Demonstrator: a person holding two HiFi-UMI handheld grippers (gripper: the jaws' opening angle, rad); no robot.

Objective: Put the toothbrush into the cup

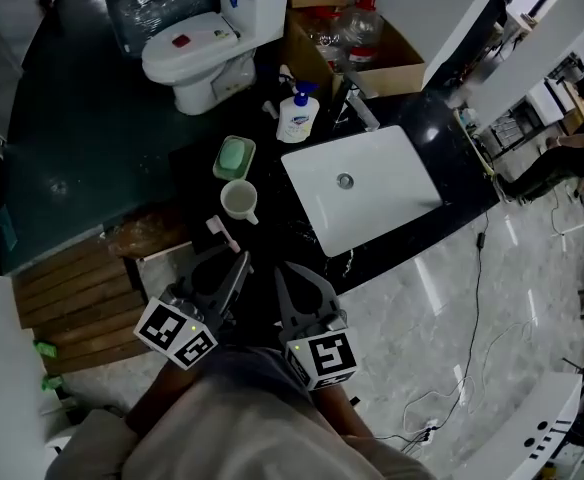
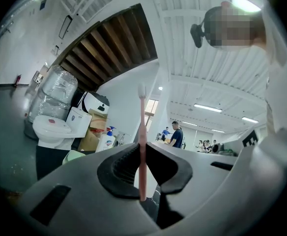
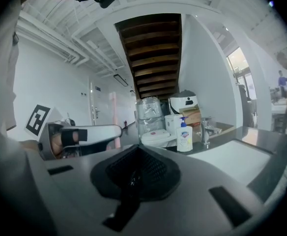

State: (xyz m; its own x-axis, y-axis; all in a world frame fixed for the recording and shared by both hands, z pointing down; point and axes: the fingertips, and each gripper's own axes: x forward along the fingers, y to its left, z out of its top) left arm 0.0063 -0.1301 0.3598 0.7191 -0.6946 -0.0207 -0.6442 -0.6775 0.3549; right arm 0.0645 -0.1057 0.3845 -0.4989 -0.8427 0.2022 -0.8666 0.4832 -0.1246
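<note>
A pink toothbrush (image 1: 222, 234) is clamped in my left gripper (image 1: 238, 262), which is shut on its handle. Its head sticks out toward the white cup (image 1: 240, 200), which stands upright on the black counter just beyond. In the left gripper view the toothbrush (image 2: 142, 132) stands upright between the closed jaws of the left gripper (image 2: 143, 167). My right gripper (image 1: 286, 272) is close beside it on the right, shut with nothing in it. In the right gripper view the right gripper (image 3: 136, 173) has its jaws together, and the toothbrush (image 3: 115, 117) shows at the left.
On the black counter are a green soap dish (image 1: 234, 157), a soap bottle (image 1: 297, 116), a faucet (image 1: 358, 104) and a white sink basin (image 1: 372, 193). A toilet (image 1: 207, 48) and a cardboard box (image 1: 372, 53) stand behind. Wooden steps (image 1: 72, 298) lie at the left.
</note>
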